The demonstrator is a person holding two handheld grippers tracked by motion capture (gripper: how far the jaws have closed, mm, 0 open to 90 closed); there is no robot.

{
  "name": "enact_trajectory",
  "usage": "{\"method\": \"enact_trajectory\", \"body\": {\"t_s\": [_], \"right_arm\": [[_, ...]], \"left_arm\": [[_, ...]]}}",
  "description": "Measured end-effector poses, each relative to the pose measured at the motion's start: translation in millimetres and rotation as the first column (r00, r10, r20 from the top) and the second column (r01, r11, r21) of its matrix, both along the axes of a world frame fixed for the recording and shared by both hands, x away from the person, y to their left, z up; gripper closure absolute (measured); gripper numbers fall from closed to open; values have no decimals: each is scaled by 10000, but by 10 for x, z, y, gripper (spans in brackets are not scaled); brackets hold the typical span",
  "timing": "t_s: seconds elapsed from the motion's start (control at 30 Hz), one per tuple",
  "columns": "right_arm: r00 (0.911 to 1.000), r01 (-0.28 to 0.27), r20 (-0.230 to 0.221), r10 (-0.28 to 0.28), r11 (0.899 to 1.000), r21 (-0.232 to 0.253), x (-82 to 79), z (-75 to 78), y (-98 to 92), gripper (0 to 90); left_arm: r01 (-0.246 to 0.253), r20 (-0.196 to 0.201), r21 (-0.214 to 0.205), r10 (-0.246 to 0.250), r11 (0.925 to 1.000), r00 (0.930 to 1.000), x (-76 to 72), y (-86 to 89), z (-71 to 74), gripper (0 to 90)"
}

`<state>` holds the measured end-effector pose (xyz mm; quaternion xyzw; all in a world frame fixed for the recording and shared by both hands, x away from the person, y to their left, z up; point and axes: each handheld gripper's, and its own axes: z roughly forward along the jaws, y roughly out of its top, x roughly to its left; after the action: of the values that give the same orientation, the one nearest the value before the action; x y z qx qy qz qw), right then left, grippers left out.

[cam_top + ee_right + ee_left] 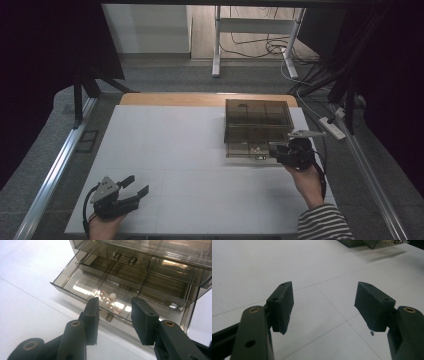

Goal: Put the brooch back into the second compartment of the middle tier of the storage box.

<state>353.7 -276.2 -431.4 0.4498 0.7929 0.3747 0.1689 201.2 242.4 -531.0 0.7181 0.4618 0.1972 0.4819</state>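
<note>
Right gripper [113, 320]: we find its jaws apart with nothing pressed between the pads; we see only the drawer's front knob through the gap.
Drawer [75, 281]: we note the lowest drawer pulled out of the smoky transparent organiser [257, 127], just ahead of the right gripper's tips; its front wall lies closest to the jaws.
Knob [109, 317]: we place this small cylinder on the drawer front, between the two jaws and slightly beyond them; we cannot tell whether it touches either pad.
Brooch [108, 300]: we record a copper-wire piece set with pearl beads lying flat in the middle front compartment, directly beyond the knob.
Upper drawers: we see two further knobs [124, 258] on closed fronts, farther ahead and above.
Left gripper [324, 307]: we find its jaws wide apart and gripping nothing, held over the white table [262, 267]; the organiser sits well apart, ahead and to its right.
Hands: we see one on each gripper, the right [307, 182] in a striped sleeve.
</note>
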Motion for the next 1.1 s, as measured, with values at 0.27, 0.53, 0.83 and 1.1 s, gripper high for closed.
{"method": "enact_trajectory", "body": {"t_s": [0.27, 0.53, 0.83, 1.1], "right_arm": [[9995, 3, 310, -8, 9999, 173, -116, 18, -76, 554], [9988, 75, 491, -90, 9995, 313, -208, -6, -174, 532], [9975, 218, 654, -249, 9986, 480, -323, -45, -283, 513], [9961, 288, 812, -335, 9979, 580, -424, -77, -359, 504]], "left_arm": [[-11, 2, 5, 11, 10000, 10000, -1, 1, 0, 320], [-25, -4, 21, 25, 10000, 10000, -3, 1, 0, 320], [-30, -6, 26, 30, 10000, 10000, -6, -1, 0, 320], [-22, -7, 39, 22, 10000, 10000, -7, -2, 0, 320]]}}
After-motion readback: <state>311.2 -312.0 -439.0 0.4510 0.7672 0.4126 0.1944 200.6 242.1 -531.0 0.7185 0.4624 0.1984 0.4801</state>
